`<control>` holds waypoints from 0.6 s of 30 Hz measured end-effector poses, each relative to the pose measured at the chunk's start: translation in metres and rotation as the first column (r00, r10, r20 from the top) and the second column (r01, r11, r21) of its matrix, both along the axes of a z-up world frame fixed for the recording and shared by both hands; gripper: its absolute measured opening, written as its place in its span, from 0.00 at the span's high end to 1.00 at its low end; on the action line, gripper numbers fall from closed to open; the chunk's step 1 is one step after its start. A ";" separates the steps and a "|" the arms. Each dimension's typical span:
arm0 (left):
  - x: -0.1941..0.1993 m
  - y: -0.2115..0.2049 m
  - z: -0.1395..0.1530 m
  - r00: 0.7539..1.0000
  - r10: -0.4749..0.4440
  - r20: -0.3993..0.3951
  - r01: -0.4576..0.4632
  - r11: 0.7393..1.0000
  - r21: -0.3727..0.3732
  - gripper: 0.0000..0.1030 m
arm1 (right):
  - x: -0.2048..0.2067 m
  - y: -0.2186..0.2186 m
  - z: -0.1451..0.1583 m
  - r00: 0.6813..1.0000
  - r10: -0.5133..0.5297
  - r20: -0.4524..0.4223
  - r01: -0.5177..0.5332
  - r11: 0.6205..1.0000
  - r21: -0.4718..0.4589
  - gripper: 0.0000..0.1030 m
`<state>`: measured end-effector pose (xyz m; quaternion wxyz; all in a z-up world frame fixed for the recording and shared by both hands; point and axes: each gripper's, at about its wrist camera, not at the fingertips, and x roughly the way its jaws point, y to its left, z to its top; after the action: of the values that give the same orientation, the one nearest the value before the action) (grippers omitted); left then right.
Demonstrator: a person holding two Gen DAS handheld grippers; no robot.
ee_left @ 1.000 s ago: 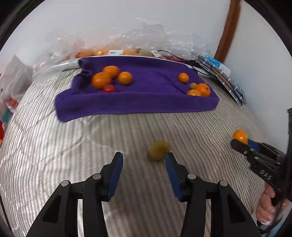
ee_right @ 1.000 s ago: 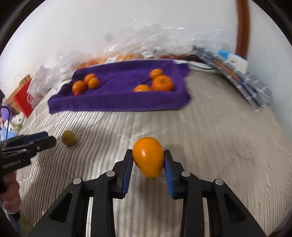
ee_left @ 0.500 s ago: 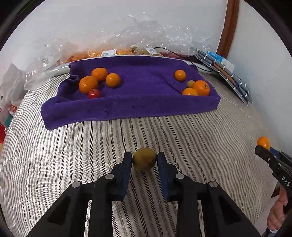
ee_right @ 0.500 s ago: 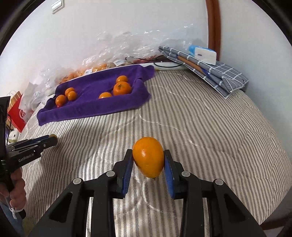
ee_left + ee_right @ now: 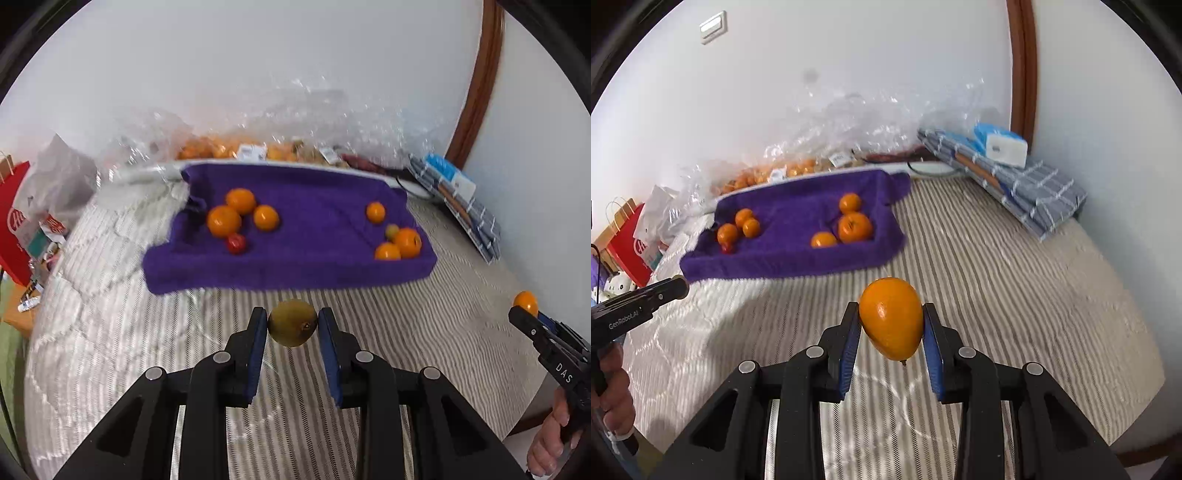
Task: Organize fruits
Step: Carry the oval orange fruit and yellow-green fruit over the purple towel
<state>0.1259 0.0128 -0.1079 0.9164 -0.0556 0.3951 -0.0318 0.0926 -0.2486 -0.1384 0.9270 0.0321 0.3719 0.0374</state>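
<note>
My left gripper (image 5: 292, 325) is shut on a yellow-green fruit (image 5: 292, 323) and holds it above the striped bed cover, in front of the purple towel tray (image 5: 288, 275). My right gripper (image 5: 891, 321) is shut on an orange (image 5: 891, 317), held above the bed to the right of the tray (image 5: 790, 262). The orange also shows at the right edge of the left wrist view (image 5: 525, 302). The tray holds three oranges (image 5: 223, 220) and a small red fruit (image 5: 235, 243) at its left end. Three oranges (image 5: 407, 242) and a small green fruit (image 5: 391, 231) lie at its right end.
Clear plastic bags of fruit (image 5: 236, 149) lie behind the tray along the wall. A folded checked cloth with a blue-white box (image 5: 1001, 142) lies at the back right. A red paper bag (image 5: 14, 229) stands off the bed's left side. The bed edge drops off at the right (image 5: 1137, 424).
My left gripper closed on the yellow-green fruit and lifted it off the bed. My right gripper kept its orange and swung so the tray lies further to its left.
</note>
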 end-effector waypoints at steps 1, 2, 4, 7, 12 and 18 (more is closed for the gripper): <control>0.000 0.002 0.004 1.000 0.003 0.006 -0.003 1.000 -0.003 0.73 | 0.001 0.003 0.006 1.000 0.004 0.008 -0.004 1.000 -0.001 0.68; 0.001 0.005 0.009 1.000 0.005 0.013 -0.005 1.000 -0.008 0.73 | 0.003 0.005 0.011 1.000 0.006 0.014 -0.006 1.000 -0.002 0.68; 0.004 0.010 0.017 1.000 0.014 0.019 -0.013 1.000 -0.016 0.73 | 0.007 0.012 0.022 1.000 0.011 0.027 -0.011 1.000 -0.007 0.68; 0.008 0.016 0.026 0.999 0.025 0.033 -0.024 1.000 -0.019 0.73 | 0.012 0.020 0.033 0.999 0.026 0.041 -0.025 1.000 -0.017 0.68; 0.024 0.026 0.032 0.998 0.051 0.030 -0.050 0.998 -0.023 0.73 | 0.029 0.032 0.041 0.999 0.036 0.039 -0.035 0.999 -0.018 0.68; 0.044 0.033 0.045 0.995 0.068 0.068 -0.069 0.998 0.004 0.73 | 0.051 0.040 0.042 0.997 0.070 0.043 -0.070 0.998 -0.010 0.68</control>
<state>0.1696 0.0458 -0.0625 0.9300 -0.0650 0.3618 -0.0010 0.1440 -0.2090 -0.0968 0.9330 0.0143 0.3530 0.0687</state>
